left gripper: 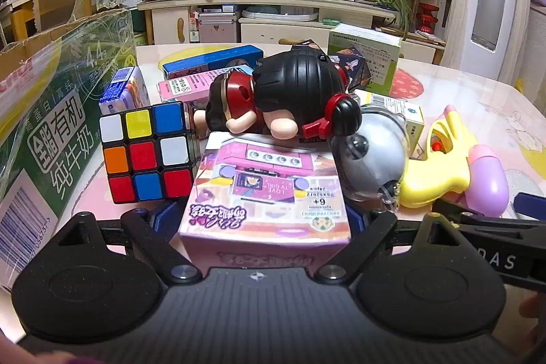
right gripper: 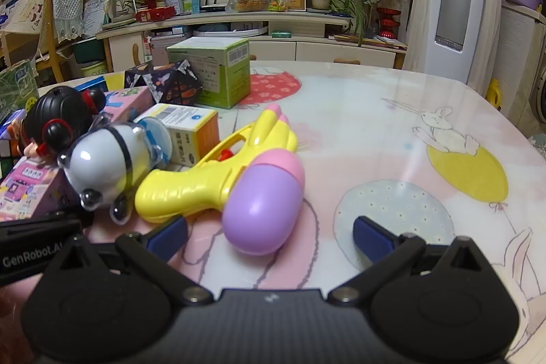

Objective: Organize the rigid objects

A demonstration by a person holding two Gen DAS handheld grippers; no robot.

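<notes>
Pink toy box (left gripper: 266, 193) sits near me between my left gripper's (left gripper: 259, 217) spread jaws, looking light, stiff and easy to pinch by its flat sides, while my right gripper (right gripper: 269, 236) gapes empty beside the yellow water pistol (right gripper: 218, 176).

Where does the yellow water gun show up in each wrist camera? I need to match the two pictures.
Left wrist: water gun at the right edge, lying on the table past the panda capsule.
Right wrist: water gun centre-left, its purple tank nearest the camera, ahead of the open right claw.
Shared landmark: the green box at the far side of the pile.
</notes>
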